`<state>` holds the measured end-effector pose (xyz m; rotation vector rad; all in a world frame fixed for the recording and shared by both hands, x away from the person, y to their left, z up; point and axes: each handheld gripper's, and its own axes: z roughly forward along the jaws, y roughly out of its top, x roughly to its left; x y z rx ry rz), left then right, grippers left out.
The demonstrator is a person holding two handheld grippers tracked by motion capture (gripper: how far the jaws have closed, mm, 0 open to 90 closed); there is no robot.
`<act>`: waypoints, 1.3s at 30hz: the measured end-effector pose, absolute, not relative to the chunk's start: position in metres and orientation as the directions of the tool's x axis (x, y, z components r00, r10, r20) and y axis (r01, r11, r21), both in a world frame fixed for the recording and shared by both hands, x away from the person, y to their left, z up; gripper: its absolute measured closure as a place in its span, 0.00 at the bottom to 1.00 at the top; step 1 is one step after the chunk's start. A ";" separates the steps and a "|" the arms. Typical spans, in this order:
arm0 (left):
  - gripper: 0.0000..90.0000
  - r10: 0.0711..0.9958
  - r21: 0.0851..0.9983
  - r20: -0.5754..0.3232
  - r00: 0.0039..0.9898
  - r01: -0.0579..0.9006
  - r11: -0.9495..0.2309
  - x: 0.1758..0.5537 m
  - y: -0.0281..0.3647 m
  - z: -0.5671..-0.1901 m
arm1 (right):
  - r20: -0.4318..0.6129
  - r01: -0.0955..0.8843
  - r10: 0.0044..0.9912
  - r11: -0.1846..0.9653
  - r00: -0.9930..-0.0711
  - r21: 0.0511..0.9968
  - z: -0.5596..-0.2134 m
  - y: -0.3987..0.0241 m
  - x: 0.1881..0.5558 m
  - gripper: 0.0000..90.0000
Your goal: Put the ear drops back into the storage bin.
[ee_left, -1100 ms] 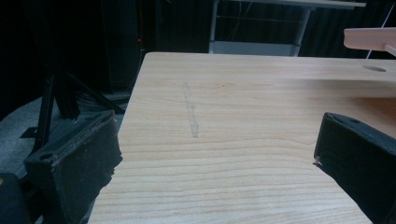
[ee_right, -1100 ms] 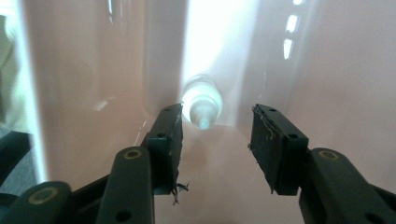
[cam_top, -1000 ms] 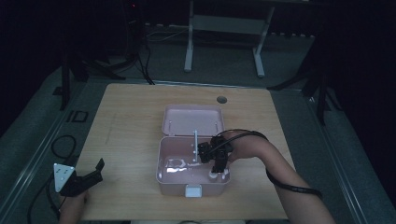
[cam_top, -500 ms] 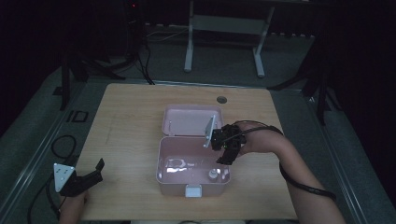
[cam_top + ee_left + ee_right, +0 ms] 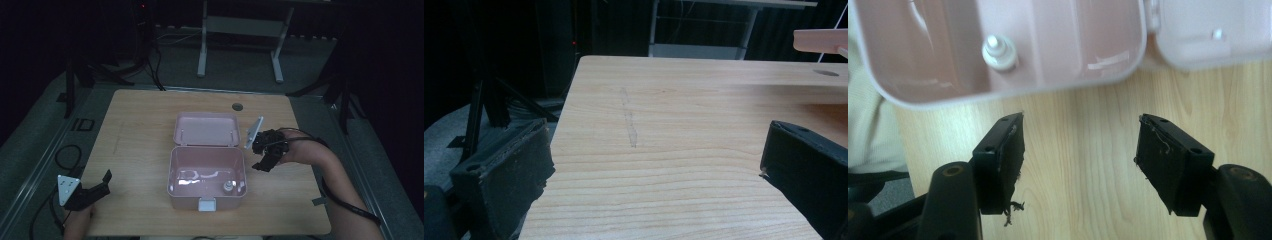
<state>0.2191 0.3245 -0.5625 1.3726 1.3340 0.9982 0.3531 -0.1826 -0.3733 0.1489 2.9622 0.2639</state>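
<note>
Gaping black tongs (image 5: 1080, 160), glossy pink box (image 5: 948, 95)

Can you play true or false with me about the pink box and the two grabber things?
1. The pink plastic box on the wooden table has its lid open. True.
2. A small white bottle stands inside the box. True.
3. The right gripper is squeezing the bottle. False: its jaws are wide apart over bare wood beside the box.
4. The left gripper is inside the box. False: it sits near the table's front left corner, open and holding nothing.
</note>
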 end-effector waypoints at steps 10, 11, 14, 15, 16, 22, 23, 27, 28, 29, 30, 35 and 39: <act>0.01 0.996 0.973 -0.056 0.073 0.226 0.038 0.219 0.324 -0.563 | -0.162 0.181 0.204 0.972 -0.965 0.148 -0.412 -0.212 0.365 0.37; 0.01 0.996 0.973 -0.055 0.072 0.226 0.037 0.219 0.324 -0.563 | -0.166 0.201 0.226 0.967 -0.960 0.157 -0.419 -0.217 0.367 0.36; 0.01 0.996 0.973 -0.055 0.072 0.227 0.038 0.219 0.324 -0.563 | -0.146 0.243 0.274 0.949 -0.951 0.199 -0.429 -0.224 0.371 0.35; 0.01 0.996 0.973 -0.055 0.072 0.227 0.037 0.219 0.324 -0.563 | -0.141 0.254 0.285 0.945 -0.948 0.207 -0.433 -0.227 0.372 0.33; 0.01 0.996 0.973 -0.055 0.071 0.226 0.038 0.219 0.324 -0.563 | -0.139 0.267 0.300 0.940 -0.944 0.211 -0.436 -0.229 0.373 0.32; 0.01 0.996 0.973 -0.056 0.072 0.226 0.039 0.219 0.324 -0.563 | -0.103 0.337 0.373 0.904 -0.922 0.263 -0.451 -0.241 0.379 0.15; 0.01 0.996 0.973 -0.056 0.072 0.226 0.039 0.219 0.324 -0.563 | -0.113 0.340 0.383 0.896 -0.917 0.284 -0.457 -0.245 0.378 0.15; 0.00 0.996 0.973 -0.056 0.072 0.225 0.038 0.219 0.324 -0.563 | -0.102 0.359 0.409 0.876 -0.907 0.322 -0.464 -0.251 0.378 0.12; 0.01 0.996 0.973 -0.056 0.072 0.226 0.038 0.219 0.324 -0.563 | -0.120 0.394 0.468 0.835 -0.876 0.383 -0.471 -0.258 0.380 0.12; 0.01 0.996 0.973 -0.056 0.072 0.226 0.038 0.219 0.324 -0.563 | -0.120 0.394 0.468 0.835 -0.876 0.383 -0.471 -0.258 0.380 0.12; 0.00 0.996 0.973 -0.055 0.072 0.226 0.038 0.219 0.324 -0.563 | -0.142 0.415 0.517 0.797 -0.844 0.439 -0.474 -0.263 0.380 0.12; 0.01 0.996 0.974 -0.055 0.071 0.225 0.038 0.219 0.324 -0.563 | -0.161 0.437 0.592 0.728 -0.790 0.528 -0.482 -0.272 0.380 0.12; 0.01 0.996 0.973 -0.056 0.072 0.226 0.039 0.219 0.324 -0.563 | -0.198 0.445 0.657 0.671 -0.727 0.593 -0.492 -0.282 0.379 0.12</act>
